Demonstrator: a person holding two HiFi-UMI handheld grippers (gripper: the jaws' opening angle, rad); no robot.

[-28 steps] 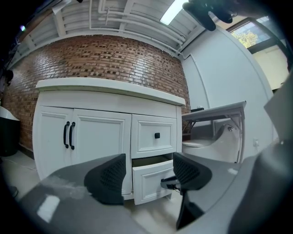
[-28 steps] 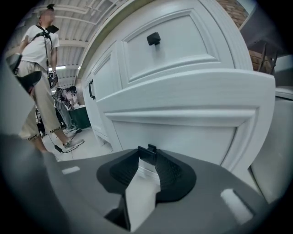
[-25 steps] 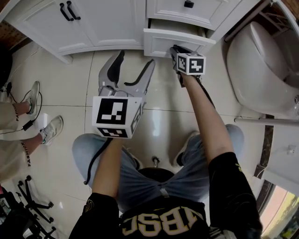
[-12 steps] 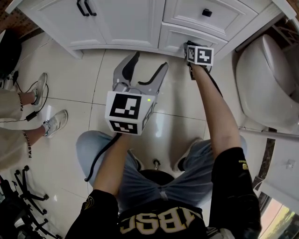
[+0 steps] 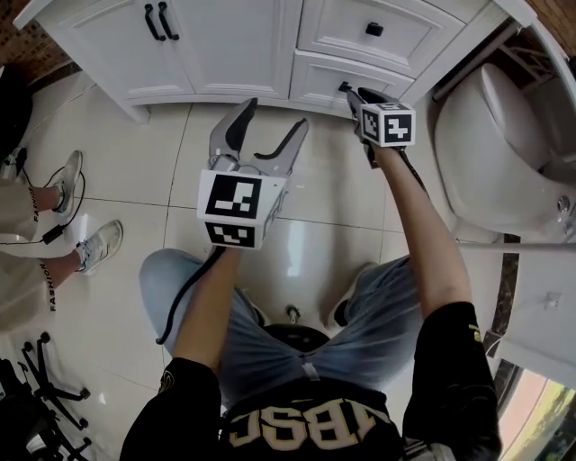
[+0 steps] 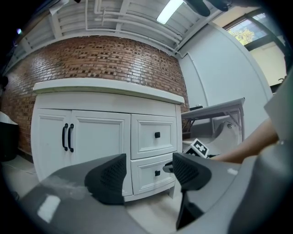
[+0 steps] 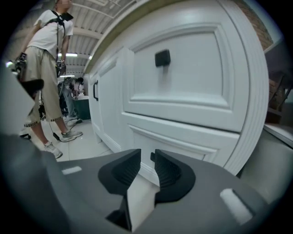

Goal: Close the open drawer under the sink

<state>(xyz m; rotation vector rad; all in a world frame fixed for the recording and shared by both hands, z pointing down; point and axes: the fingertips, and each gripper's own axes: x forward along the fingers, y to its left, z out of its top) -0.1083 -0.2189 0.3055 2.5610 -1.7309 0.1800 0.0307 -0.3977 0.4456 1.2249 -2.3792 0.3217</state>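
The lower drawer (image 5: 317, 83) of the white vanity sits flush with the cabinet front, its small black knob (image 5: 343, 86) showing. My right gripper (image 5: 351, 91) is shut just in front of that drawer, close to the knob, with nothing between its pads. In the right gripper view the jaws (image 7: 147, 160) nearly meet before the drawer front (image 7: 183, 141), and the knob peeks past the tips. My left gripper (image 5: 270, 126) hovers open above the floor, short of the cabinet. In its own view the left gripper (image 6: 149, 173) frames the lower drawer (image 6: 145, 182), apart from it.
The upper drawer (image 5: 360, 27) is closed, as are the double doors (image 5: 207, 45) to its left. A toilet (image 5: 504, 153) stands close on the right. Another person's shoes (image 5: 99, 248) rest on the tiles at left; a chair base (image 5: 45, 396) is lower left.
The lower drawer stood pulled out a second ago and is now flush. My right gripper went in with it and has since risen a little. The left gripper kept its place.
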